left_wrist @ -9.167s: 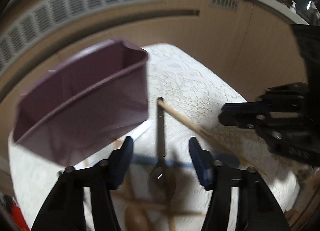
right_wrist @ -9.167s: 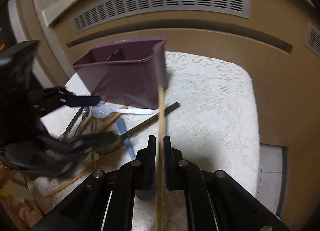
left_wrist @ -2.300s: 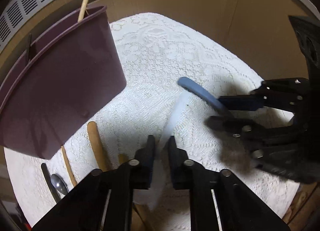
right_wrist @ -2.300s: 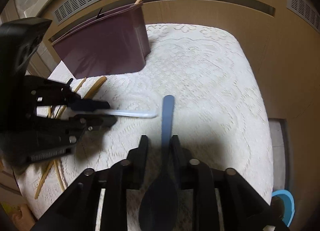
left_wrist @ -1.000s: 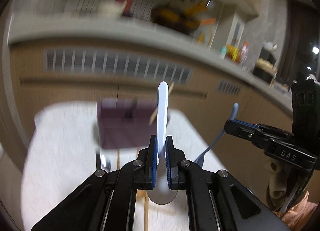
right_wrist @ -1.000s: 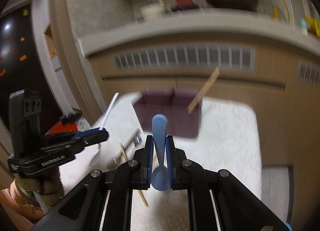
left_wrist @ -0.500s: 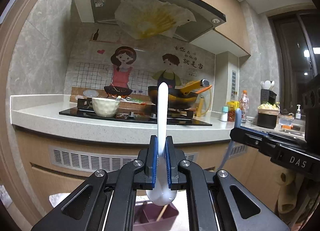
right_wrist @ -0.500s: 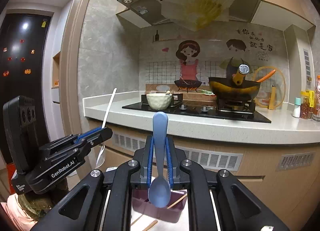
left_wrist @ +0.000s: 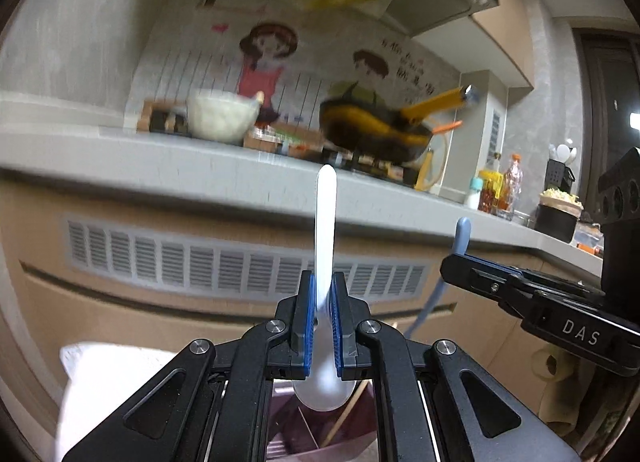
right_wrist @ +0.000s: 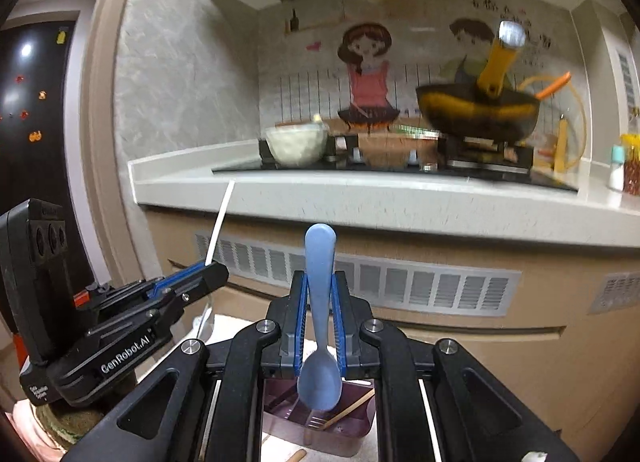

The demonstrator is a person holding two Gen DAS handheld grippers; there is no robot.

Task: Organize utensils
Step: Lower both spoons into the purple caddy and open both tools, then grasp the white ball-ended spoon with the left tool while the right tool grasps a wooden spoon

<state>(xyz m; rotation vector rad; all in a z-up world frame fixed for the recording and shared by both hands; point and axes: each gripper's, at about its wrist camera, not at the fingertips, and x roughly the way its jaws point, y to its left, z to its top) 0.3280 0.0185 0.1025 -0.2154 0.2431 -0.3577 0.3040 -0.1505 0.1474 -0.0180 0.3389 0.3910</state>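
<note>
White spoon (left_wrist: 325,246) clamped upright in left claw (left_wrist: 323,316); blue spoon (right_wrist: 320,294) clamped in right claw (right_wrist: 319,320).

Both grippers are chunky matte-black linkage rigs with silver pivot screws and blue-edged finger pads (left_wrist: 307,326), the left gripper (right_wrist: 208,268) has white "GenRobot.AI" lettering, the right gripper (left_wrist: 460,268) says "DAS", and each carries a black boxy sensor block.
</note>
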